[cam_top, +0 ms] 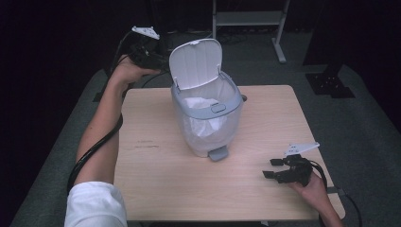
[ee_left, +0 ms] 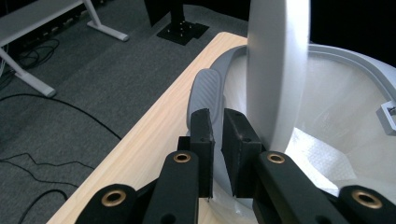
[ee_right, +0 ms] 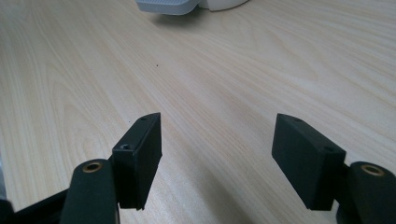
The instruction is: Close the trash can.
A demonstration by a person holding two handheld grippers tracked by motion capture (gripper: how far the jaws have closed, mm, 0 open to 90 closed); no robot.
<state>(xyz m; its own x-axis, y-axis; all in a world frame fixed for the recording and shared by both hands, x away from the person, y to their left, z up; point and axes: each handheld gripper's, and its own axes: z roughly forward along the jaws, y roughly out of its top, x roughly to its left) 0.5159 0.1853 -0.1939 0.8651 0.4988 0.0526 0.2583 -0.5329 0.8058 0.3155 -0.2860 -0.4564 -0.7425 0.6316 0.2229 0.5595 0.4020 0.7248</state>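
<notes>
Left gripper (ee_left: 218,154) is clenched on the pedal bin's (cam_top: 206,118) far rim by the raised lid (cam_top: 196,63); right gripper (cam_top: 273,168) rests released, near right on the table (cam_top: 156,165).

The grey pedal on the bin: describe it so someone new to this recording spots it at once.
On the wooden table stands a small translucent pedal bin with its white lid raised. The pedal sticks out at the foot of the bin, on the side facing the person: a small flat grey tab, the lowest grey part and the one resting on the tabletop.
</notes>
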